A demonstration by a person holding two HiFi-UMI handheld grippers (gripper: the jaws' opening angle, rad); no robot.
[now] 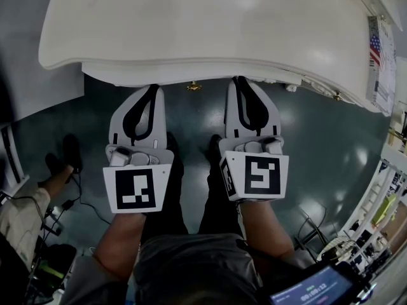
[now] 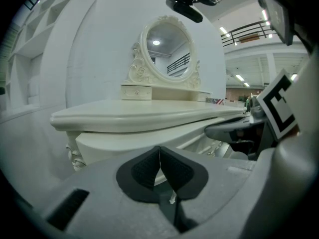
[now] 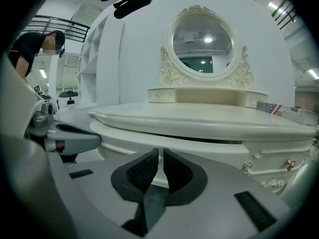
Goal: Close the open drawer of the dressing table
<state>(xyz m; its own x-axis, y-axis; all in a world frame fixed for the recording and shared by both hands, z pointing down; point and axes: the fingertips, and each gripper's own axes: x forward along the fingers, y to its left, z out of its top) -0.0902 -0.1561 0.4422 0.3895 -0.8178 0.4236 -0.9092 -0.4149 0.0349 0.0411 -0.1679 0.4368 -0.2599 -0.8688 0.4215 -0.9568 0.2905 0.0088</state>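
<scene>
The cream dressing table (image 1: 191,18) fills the top of the head view. Under its top, the centre drawer front (image 1: 191,75) sticks out a little, and a brass knob (image 1: 194,86) shows on it. My left gripper (image 1: 152,89) and right gripper (image 1: 238,80) are held side by side, tips at the drawer front on either side of the knob. The left gripper (image 2: 160,151) has its pads pressed together on nothing. The right gripper (image 3: 160,153) is also shut and empty, facing the drawer front (image 3: 199,151), with a dark slit above it under the tabletop.
An oval mirror (image 3: 202,44) with small drawers stands at the back of the tabletop. A flag leaflet (image 1: 379,62) lies at the table's right end. Side drawers with brass handles (image 3: 289,164) are at the right. Cables (image 1: 57,215) lie on the floor at left, where a person (image 3: 30,49) stands.
</scene>
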